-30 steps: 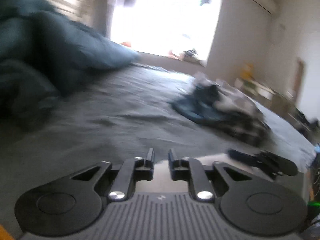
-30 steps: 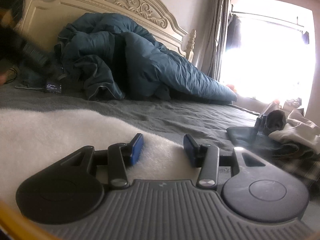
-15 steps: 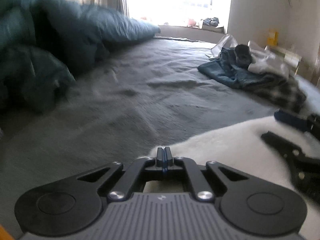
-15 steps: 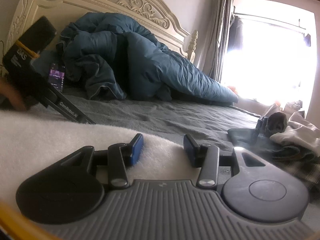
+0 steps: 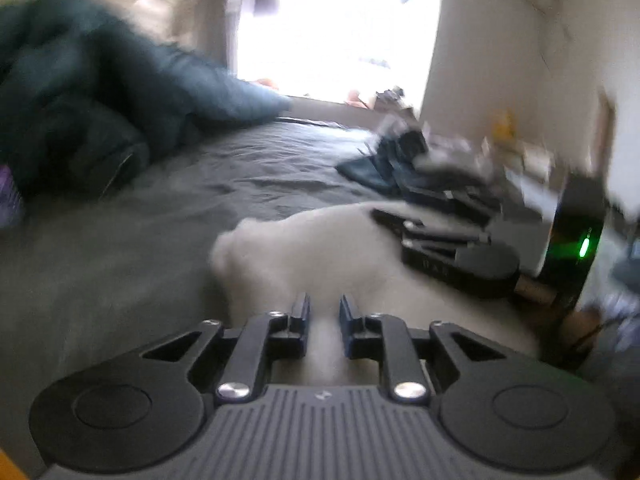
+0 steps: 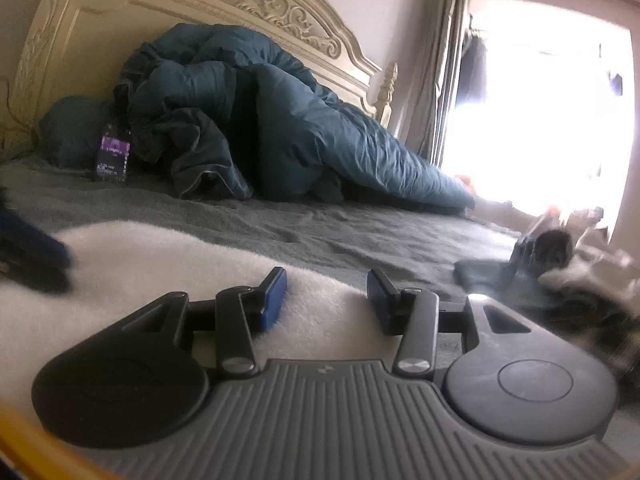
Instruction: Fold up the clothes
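Note:
A white fleece garment lies on the grey bed sheet, with one rounded corner toward the left. My left gripper sits low on it; its jaws are opening, a narrow gap between them filled with fleece. My right gripper rests on the same fleece, open, its blue pads wide apart and pressing on nothing. The left wrist view shows the right gripper's black body lying on the fleece's far right. The blurred left gripper shows at the left edge of the right wrist view.
A rumpled teal duvet is heaped against the cream headboard, with a lit phone leaning on it. A pile of dark and checked clothes lies on the bed's far right near the bright window.
The left gripper swept sideways across the bed onto the fleece, toward the right gripper; it shut at the fleece's edge and now stands slightly apart. The right gripper stayed still.

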A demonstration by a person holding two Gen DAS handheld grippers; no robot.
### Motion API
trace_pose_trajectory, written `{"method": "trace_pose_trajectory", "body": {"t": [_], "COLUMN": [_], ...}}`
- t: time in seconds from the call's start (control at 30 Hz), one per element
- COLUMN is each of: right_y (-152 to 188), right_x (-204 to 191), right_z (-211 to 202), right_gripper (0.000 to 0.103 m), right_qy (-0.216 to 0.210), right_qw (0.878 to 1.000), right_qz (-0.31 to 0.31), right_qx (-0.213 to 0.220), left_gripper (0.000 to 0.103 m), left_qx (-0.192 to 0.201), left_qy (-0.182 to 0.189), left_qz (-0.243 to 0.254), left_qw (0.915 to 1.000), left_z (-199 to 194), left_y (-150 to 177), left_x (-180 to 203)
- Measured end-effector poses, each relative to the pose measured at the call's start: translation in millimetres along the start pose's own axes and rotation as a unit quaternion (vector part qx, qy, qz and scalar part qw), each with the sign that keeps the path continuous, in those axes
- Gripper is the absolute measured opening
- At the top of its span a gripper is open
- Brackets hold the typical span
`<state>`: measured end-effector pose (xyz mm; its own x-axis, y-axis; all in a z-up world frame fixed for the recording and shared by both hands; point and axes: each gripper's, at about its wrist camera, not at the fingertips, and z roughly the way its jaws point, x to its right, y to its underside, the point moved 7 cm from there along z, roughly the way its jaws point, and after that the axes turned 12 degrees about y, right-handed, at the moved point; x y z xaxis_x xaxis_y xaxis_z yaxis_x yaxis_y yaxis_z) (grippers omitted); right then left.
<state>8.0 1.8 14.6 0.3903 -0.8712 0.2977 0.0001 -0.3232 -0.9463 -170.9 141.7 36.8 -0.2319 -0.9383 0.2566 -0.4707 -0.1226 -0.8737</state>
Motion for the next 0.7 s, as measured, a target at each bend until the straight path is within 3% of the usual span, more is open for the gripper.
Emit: {"method": "trace_pose_trajectory", "body": {"t": [0.2, 0.37, 0.47, 0.6, 0.7], "right_y": [-2, -35, -34, -5, 5], "right_x": [2, 9, -7, -17, -5], "right_z": [-1, -43, -65, -79, -97], "right_gripper": [0.044, 0.045, 0.047, 0.046, 0.044], "right_qy": [-0.002, -0.062, -0.125, -0.116, -0.115], "right_qw": [1.000, 0.998, 0.991, 0.988, 0.986], "right_qz": [-0.003, 0.026, 0.000, -0.064, -0.060], "right_qx": [-0.002, 0.008, -0.037, -0.076, -0.104], "left_gripper": [0.010, 0.010, 0.010, 0.010, 0.010], "left_qx": [0.003, 0.003, 0.003, -0.004, -0.003], "left_qy": [-0.030, -0.012, -0.011, -0.019, -0.023], "left_qz": [0.037, 0.013, 0.008, 0.018, 0.024], "left_qw": [0.9989, 0.9998, 0.9999, 0.9996, 0.9994], "left_z": [-13, -9, -8, -5, -5], "left_y": [9, 6, 6, 7, 8], "left_x": [14, 6, 5, 11, 13]}}
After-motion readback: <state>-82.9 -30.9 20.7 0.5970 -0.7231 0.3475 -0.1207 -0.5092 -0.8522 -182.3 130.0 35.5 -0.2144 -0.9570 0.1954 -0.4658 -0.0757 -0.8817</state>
